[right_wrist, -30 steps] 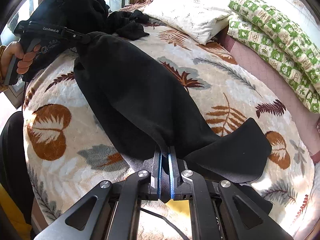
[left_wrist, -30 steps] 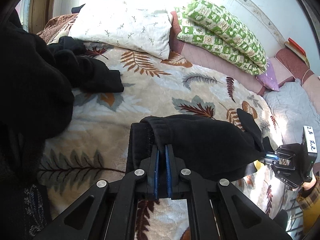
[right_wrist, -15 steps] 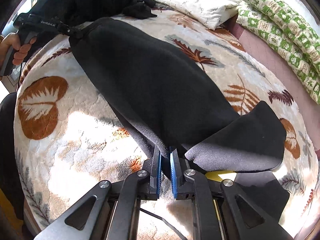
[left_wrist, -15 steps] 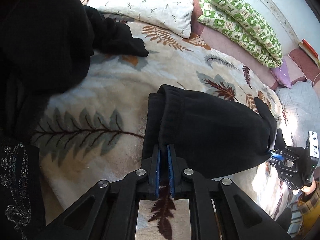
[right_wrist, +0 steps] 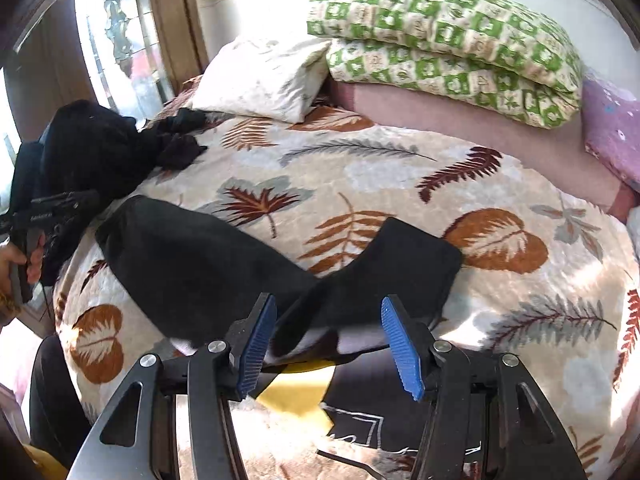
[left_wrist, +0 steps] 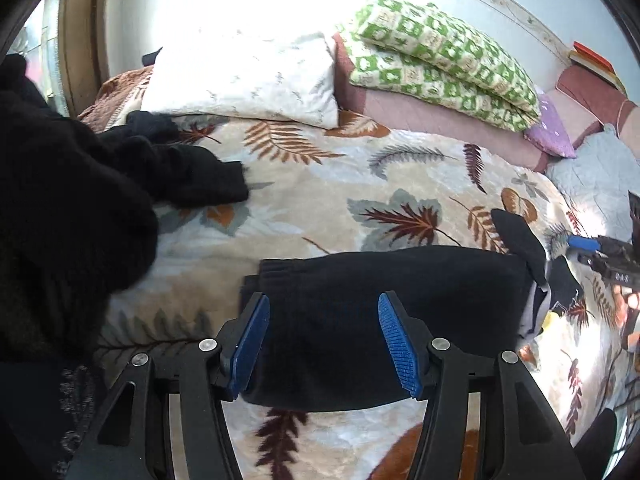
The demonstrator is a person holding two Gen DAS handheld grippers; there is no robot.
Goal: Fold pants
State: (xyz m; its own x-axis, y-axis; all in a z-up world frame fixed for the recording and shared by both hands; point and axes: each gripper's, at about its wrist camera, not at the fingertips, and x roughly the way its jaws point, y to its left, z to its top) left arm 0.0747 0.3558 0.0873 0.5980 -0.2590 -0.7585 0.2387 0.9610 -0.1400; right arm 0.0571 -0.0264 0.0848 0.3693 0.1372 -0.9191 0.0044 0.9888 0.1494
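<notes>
I can make out very little lettering here. In my left wrist view, the other handheld claw point(left_wrist: 578, 250) at the right edge carries small white letters on its black body; they look like "DAS". In my right wrist view, the left claw's black body point(right_wrist: 52, 210) bears a faint white word, too small and blurred to read. I find nothing else legible.

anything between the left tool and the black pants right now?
Nothing visible. The left tool hangs right over the black pants, which lie flat on the leaf-print blanket; its jaws have just been opening, and the pads no longer press the cloth. The black clothes pile lies off to one side.
</notes>
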